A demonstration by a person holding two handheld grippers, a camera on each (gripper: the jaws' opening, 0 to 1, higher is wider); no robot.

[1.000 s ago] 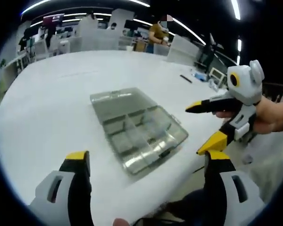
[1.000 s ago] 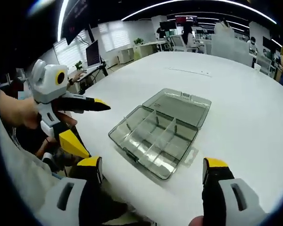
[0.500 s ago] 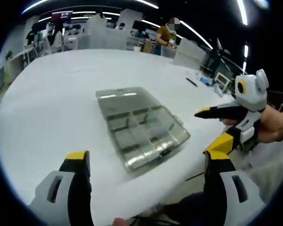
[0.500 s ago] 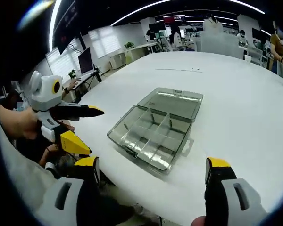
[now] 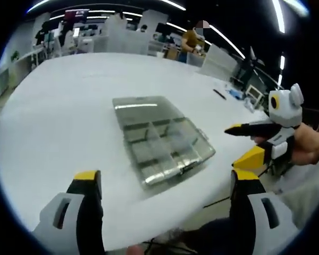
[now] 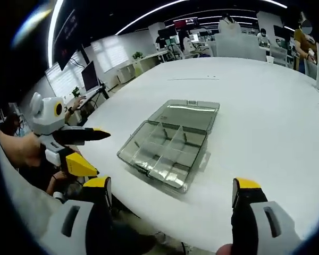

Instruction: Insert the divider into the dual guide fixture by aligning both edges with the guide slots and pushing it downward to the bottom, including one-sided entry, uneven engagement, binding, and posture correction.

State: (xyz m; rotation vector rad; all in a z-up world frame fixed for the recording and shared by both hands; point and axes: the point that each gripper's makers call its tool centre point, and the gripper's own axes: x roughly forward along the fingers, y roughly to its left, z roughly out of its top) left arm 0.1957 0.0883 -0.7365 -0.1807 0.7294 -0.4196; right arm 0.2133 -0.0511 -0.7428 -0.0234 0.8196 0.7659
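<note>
A clear plastic compartment box (image 5: 167, 146) lies open on the white table (image 5: 58, 111), its lid (image 5: 141, 109) flat behind it. Thin clear dividers (image 6: 173, 142) stand in slots inside the tray (image 6: 162, 154). My left gripper (image 5: 166, 183) is open and empty, held back from the box near the table's edge. My right gripper (image 6: 171, 187) is also open and empty, short of the box. In the left gripper view the right gripper (image 5: 239, 144) hangs open beside the box's right end. In the right gripper view the left gripper (image 6: 98, 152), in a hand, hangs open off the table's edge.
The table's near edge (image 6: 165, 226) runs just ahead of my jaws. A dark pen (image 5: 219, 94) lies far right on the table. Desks, monitors (image 6: 89, 76) and people (image 5: 194, 40) stand beyond the table.
Both views have drawn back and risen a little, so the box looks smaller and farther. The box has stayed put. Both grippers remain open and empty.
</note>
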